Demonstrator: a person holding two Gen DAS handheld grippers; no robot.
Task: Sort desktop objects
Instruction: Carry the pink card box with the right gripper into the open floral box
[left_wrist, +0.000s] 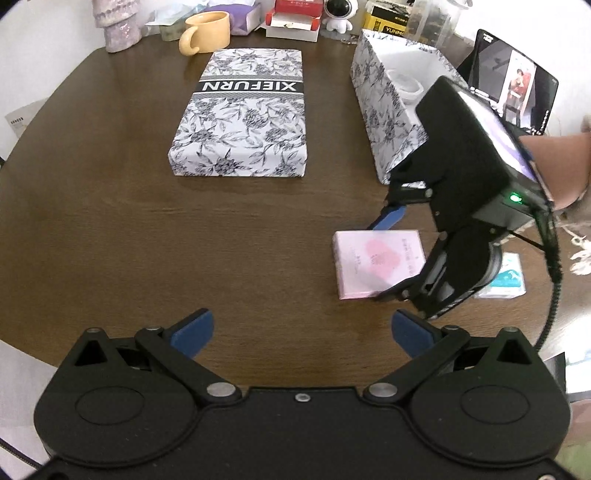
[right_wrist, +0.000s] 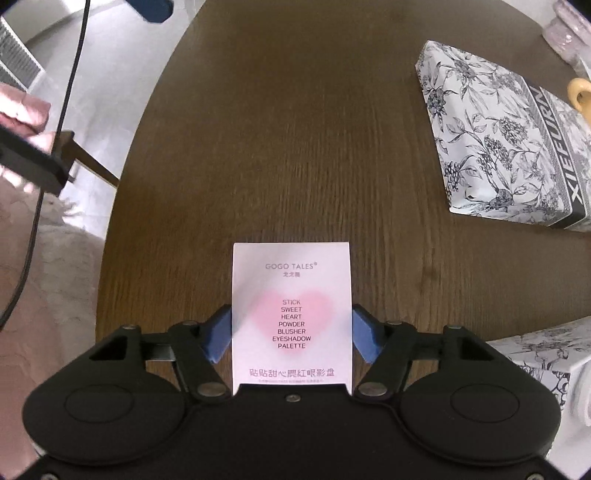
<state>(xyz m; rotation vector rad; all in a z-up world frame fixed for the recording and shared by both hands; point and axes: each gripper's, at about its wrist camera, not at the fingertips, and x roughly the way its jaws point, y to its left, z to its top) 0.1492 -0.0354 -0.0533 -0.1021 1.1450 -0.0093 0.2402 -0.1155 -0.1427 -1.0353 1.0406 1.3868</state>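
Item: eyeshadow palette box (right_wrist: 291, 317), pink-white carton printed "GOGO TALES", with a pink heart. It lies flat on the dark wooden table (left_wrist: 147, 229), on the near side of the open floral box (left_wrist: 388, 110) and just beside it.

Tool, right: my right gripper (right_wrist: 291, 332) straddles the carton, one blue pad (right_wrist: 218, 334) at each long edge. The pads look to be touching the sides or nearly so; whether they are gripping yet I cannot tell. The carton looks to be resting on the table.

Tool, left: my left gripper (left_wrist: 301, 332) is spread wide, holding nothing, hovering over bare table well on the near side of the open floral box.

Also present: floral lid marked "XIEFURN" (left_wrist: 242, 110), lying flat and apart to one side of the open floral box; yellow mug (left_wrist: 207, 31) beyond the lid; a small blue-white packet (left_wrist: 511, 277) close to the carton.

Handling, as I judge it: light, stiff paperboard with thin walls, likely smooth; contents are pressed powder, so breakable if dropped. Best hold is across the two long edges near mid-length, moderate squeeze to avoid denting, kept level.
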